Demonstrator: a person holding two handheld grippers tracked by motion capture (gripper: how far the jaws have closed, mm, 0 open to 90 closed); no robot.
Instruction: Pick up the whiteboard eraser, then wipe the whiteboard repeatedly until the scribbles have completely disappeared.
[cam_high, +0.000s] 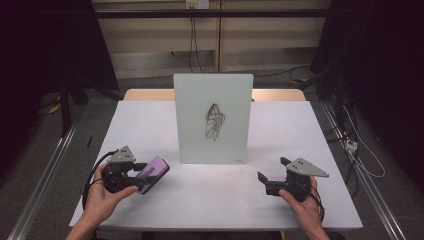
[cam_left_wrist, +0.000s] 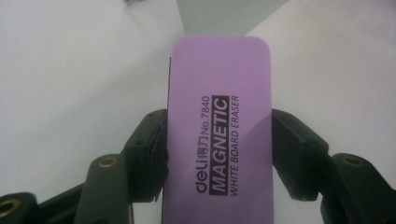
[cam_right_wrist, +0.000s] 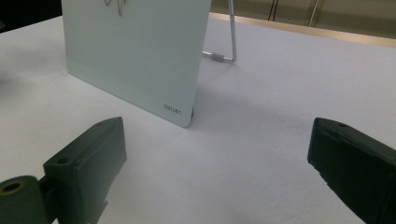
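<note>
A purple whiteboard eraser (cam_left_wrist: 218, 135) is found clamped between the jaws of the left gripper (cam_high: 136, 173); in the left gripper view both black jaws are pressed against its long sides, and the printed label "MAGNETIC WHITE BOARD ERASER" is turned toward the camera; in the high view the eraser (cam_high: 154, 173) is held low over the near-left part of the table (cam_high: 310, 200), whether lifted clear of the cloth or resting on it cannot be told. The pick-up is therefore judged complete.

The work remaining is judged to be the wiping itself; the black scribble (cam_high: 215, 121) on the upright glass whiteboard (cam_high: 196, 145) is seen whole and unsmeared; the eraser is well apart from it, to the left of the board and lower than the mark; a lift and a carry to the board's face are still called for.

The right gripper (cam_high: 271, 174) is recorded as released; its jaws are spread wide with nothing between them, and it is held over the near-right part of the table, pointed toward the board's lower right corner (cam_right_wrist: 187, 119).

Surroundings: the board is propped on a thin wire stand (cam_right_wrist: 231, 44) behind it; the table is covered in white; nothing is seen lying between the eraser and the scribble. One hazard is noted as a judgement: pressure on a board so lightly propped may push it backward unless it is steadied, for which the free gripper is well placed.
</note>
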